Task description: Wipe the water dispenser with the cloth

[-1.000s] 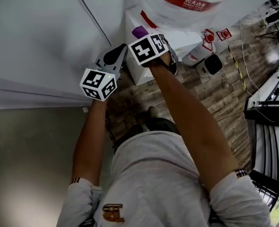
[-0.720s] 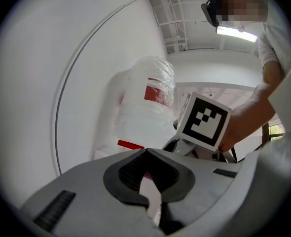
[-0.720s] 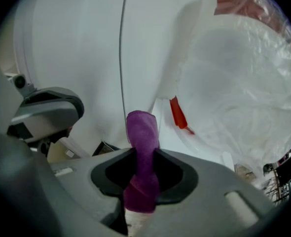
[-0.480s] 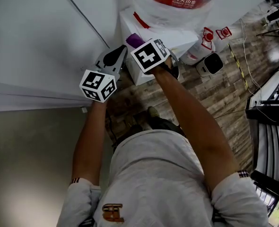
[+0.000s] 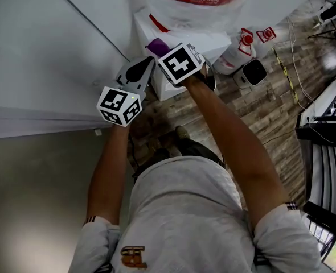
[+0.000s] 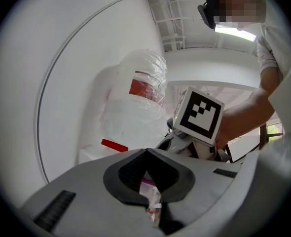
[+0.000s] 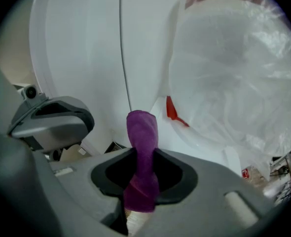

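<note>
One purple cloth (image 7: 141, 142) stands pinched inside the right claw (image 7: 142, 176).

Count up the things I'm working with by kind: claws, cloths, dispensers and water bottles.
claws: 2, the left claw and the right claw
purple cloth: 1
water dispenser: 1
wrapped water bottle: 1
Total: 5

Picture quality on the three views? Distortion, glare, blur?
Head view: dim, darker toward the bottom left, little blur. Left gripper view: strong fisheye, black corners, ceiling light blown out. Right gripper view: same fisheye, water bottle washed out, cloth reasonably sharp.
</note>
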`<state>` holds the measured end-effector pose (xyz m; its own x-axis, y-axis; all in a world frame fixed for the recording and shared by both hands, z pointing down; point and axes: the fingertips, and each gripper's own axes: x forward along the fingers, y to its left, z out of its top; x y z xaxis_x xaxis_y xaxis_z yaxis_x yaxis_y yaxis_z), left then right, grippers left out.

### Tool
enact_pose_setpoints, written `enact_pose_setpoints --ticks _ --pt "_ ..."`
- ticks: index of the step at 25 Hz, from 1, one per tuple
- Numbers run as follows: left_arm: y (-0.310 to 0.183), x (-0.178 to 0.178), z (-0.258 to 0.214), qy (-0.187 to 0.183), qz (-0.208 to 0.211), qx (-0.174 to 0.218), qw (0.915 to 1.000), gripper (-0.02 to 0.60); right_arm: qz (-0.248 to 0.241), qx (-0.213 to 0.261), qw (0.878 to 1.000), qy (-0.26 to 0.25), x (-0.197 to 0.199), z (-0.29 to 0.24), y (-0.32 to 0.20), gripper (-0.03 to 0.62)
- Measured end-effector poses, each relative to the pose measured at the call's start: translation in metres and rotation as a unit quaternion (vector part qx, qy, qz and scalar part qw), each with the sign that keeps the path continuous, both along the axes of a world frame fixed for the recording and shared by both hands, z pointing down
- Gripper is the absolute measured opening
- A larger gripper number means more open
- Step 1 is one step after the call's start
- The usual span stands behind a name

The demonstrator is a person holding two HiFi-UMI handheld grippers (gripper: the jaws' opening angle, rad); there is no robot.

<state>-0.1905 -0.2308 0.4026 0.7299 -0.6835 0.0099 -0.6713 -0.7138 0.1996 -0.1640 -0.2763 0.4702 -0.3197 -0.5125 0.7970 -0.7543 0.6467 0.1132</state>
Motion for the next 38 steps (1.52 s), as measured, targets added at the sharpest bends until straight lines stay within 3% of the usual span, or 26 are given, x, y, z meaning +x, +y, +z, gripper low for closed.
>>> enact_pose_setpoints --ticks 12,21,38 --pt "0.003 0.049 0.004 -0.009 -0.006 0.001 0.9999 -0.002 -0.003 -0.003 1.0 0.001 0.055 -0.001 -0.006 0.109" --pt "0.003 0.106 -0.001 -0.013 -0.039 0.002 0.9992 -0.002 -0.044 0.003 0.999 0.0 0.113 -0.001 -0.012 0.109" --pt "-0.024 0.212 0.002 -0.048 -0.059 0.004 0.9971 -0.002 -0.111 -0.006 0.994 0.025 0.222 0.006 -0.045 0.106"
